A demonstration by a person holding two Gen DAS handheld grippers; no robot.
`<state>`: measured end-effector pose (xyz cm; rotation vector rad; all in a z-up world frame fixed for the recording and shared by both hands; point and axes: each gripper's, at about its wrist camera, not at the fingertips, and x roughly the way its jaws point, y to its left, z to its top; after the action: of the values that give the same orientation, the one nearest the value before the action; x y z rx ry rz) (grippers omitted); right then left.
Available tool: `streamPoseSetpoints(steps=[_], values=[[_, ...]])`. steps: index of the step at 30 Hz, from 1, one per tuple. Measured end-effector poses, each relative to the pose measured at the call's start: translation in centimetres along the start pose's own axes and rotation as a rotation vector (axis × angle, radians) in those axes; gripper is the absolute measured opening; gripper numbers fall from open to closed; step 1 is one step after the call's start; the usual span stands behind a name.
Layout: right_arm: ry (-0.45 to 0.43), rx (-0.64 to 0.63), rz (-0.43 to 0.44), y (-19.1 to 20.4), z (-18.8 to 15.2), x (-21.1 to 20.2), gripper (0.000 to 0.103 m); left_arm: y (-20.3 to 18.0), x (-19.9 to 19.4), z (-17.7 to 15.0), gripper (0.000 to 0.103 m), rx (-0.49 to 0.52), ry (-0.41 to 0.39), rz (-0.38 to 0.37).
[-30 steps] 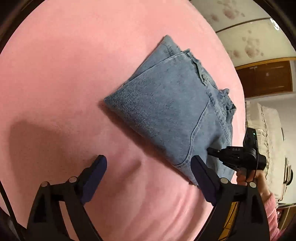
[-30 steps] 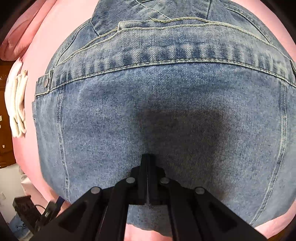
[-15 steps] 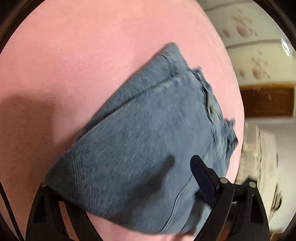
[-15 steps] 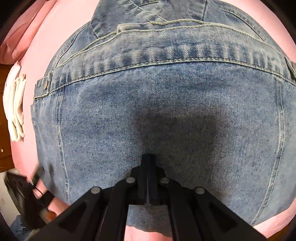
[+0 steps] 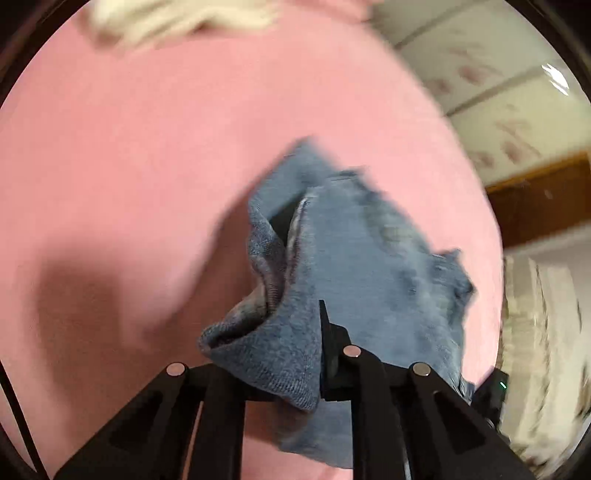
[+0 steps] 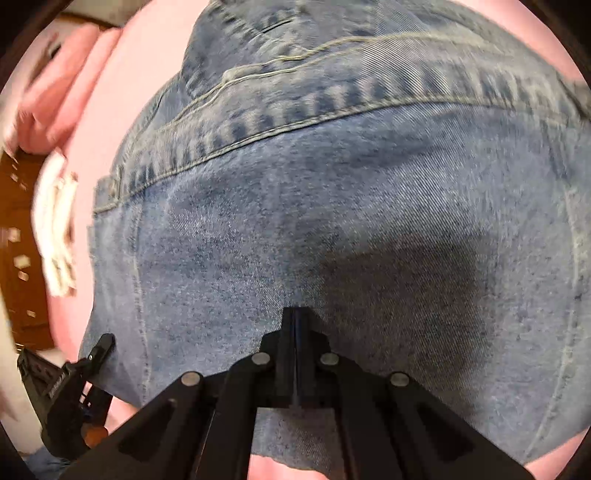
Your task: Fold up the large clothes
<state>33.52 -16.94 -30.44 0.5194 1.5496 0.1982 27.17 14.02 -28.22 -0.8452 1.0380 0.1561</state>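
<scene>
Folded blue jeans (image 5: 369, 266) lie on a pink bed cover (image 5: 129, 147). My left gripper (image 5: 317, 354) is shut on a corner of the jeans and holds it lifted, so the denim bunches and its layers gape. In the right wrist view the jeans (image 6: 332, 206) fill the frame, waistband seam at the top. My right gripper (image 6: 295, 325) is shut, its tips resting on the denim near the lower edge. I cannot tell if cloth is pinched between them. The left gripper (image 6: 99, 347) also shows at the jeans' lower left corner.
A white cloth (image 5: 177, 14) lies at the far edge of the bed. A pink pillow (image 6: 55, 107) and a white cloth (image 6: 55, 236) lie left of the jeans. Brown wood furniture (image 5: 539, 199) and a pale floral wall stand beyond the bed's right edge.
My left gripper moved from open over the bare cover onto the jeans' corner, shut on it and lifted it. My right gripper stayed shut on the denim; the jeans tilted slightly.
</scene>
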Motion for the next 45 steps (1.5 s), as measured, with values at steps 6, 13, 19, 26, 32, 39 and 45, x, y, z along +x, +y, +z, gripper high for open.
streamPoseSetpoints(steps=[6,13,19,26,32,39,45], values=[[0.033,-0.008,0.201,-3.2,-0.1,0.2,0.000,-10.3,-3.6,-3.4,0.012,0.176,-0.086,-0.142],[0.098,-0.082,0.341,-6.4,1.5,0.4,0.000,-22.0,-3.9,-10.8,0.012,0.310,-0.005,-0.322],[0.083,-0.080,0.510,-10.2,0.9,-0.1,0.000,-26.9,-1.0,-18.4,0.012,0.475,0.097,-0.219],[0.087,-0.051,0.574,-13.0,0.6,-0.9,0.000,-29.1,-1.0,-19.1,0.012,0.580,0.084,-0.153],[0.057,0.016,0.509,-16.5,2.5,-5.5,0.000,-30.7,-4.6,-20.8,0.012,0.661,0.075,-0.196],[-0.198,0.026,0.351,-26.2,7.4,-16.9,0.002,-34.1,-4.0,-25.7,0.014,0.825,0.077,-0.268],[-0.362,0.048,0.163,-34.5,6.6,-25.1,0.004,-32.8,1.6,-29.9,0.024,0.917,0.236,-0.178]])
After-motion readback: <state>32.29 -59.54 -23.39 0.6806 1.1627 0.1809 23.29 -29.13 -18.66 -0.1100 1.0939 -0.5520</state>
